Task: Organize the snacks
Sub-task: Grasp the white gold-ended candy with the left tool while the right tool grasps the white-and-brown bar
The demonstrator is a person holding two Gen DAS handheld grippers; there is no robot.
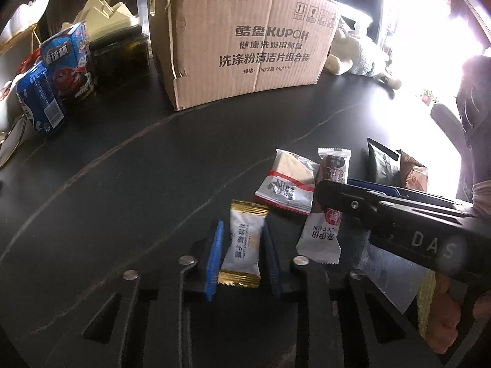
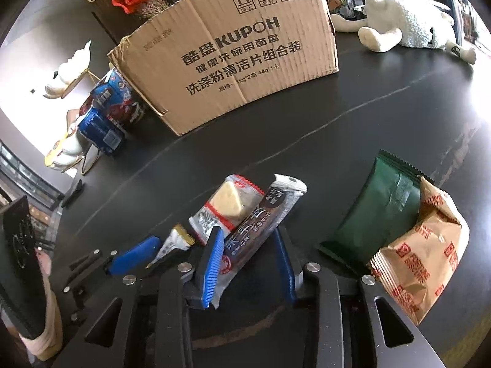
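Observation:
My left gripper (image 1: 242,257) straddles a white and gold candy packet (image 1: 242,245) lying on the dark table; its blue pads sit close to both sides. My right gripper (image 2: 250,260) straddles a long dark snack bar (image 2: 260,227), one end raised against the left pad (image 2: 211,266). A clear red-striped cake packet (image 2: 225,208) lies just beyond, also in the left wrist view (image 1: 288,181). A white LYFEN packet (image 1: 320,236) lies under the right gripper's body (image 1: 399,214). The open cardboard box (image 1: 242,40) stands behind.
A green pouch (image 2: 377,211) and a tan Fortune Biscuits bag (image 2: 426,254) lie right. Blue snack boxes (image 1: 66,67) and a blue packet (image 1: 41,101) stand left of the box. A plush toy (image 2: 399,27) lies at the far right.

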